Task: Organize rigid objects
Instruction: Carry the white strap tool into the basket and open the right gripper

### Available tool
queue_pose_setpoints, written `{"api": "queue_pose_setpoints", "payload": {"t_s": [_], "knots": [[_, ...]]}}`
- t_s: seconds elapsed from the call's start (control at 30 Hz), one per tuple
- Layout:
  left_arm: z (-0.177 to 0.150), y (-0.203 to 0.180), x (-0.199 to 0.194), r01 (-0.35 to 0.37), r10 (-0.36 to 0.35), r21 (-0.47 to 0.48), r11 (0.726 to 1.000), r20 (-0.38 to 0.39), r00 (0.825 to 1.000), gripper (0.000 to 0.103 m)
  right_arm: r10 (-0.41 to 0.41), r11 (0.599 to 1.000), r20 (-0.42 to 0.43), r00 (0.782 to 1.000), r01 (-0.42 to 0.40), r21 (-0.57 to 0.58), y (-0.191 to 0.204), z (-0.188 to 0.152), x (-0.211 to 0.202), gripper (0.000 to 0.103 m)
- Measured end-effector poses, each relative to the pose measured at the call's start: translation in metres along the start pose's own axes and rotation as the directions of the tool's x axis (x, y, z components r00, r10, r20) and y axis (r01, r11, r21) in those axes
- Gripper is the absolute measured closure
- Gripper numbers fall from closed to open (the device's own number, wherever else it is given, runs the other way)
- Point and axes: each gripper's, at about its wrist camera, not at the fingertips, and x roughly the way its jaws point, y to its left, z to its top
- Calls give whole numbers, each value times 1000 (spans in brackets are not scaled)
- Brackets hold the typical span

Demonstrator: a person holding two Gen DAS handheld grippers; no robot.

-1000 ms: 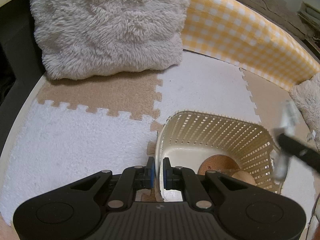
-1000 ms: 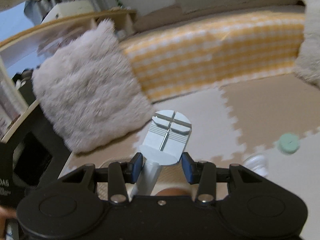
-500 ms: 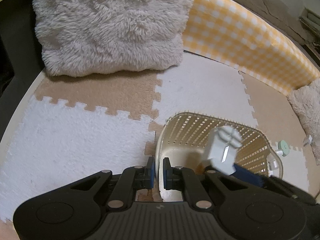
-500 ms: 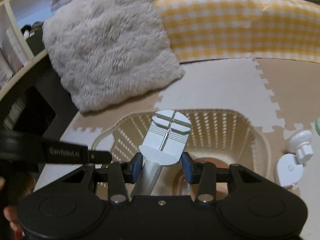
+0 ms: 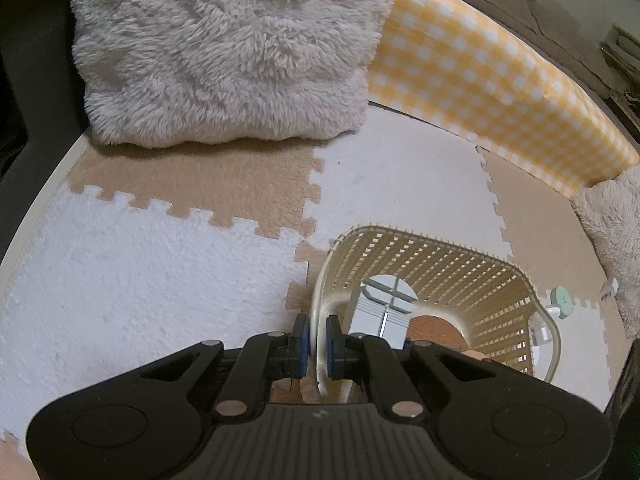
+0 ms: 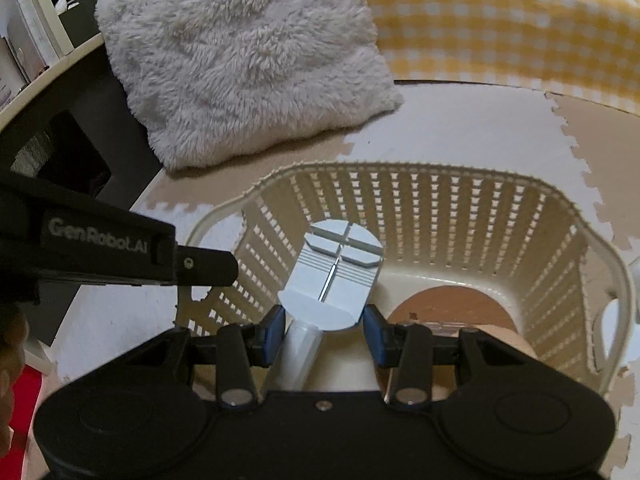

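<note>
Left tongs (image 5: 316, 338): clenched on the basket (image 6: 420, 184) rim
Right tongs (image 6: 324, 334): grasping the white tool (image 6: 336, 276), low inside the basket
Risk: tool may land on the cork disc (image 6: 452, 304) and tip if released carelessly

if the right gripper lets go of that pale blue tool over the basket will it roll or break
The pale blue tool looks like hard moulded plastic, so probably stiff and light. Its flat faces suggest it won't roll. The basket walls would likely contain it.
</note>
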Motion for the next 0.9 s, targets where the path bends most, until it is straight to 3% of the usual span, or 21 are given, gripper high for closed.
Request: {"api": "queue_pose_setpoints", "payload": {"t_s": [0.4, 0.9], "knots": [[0, 0, 1, -2, 2, 2, 1000, 0, 1000, 95, 7, 999, -40, 999, -5, 38, -3, 5, 9, 55], [0, 0, 1, -4, 4, 5, 1000, 1, 1000, 94, 9, 998, -17, 1000, -8, 65, -6, 7, -7, 52]]}}
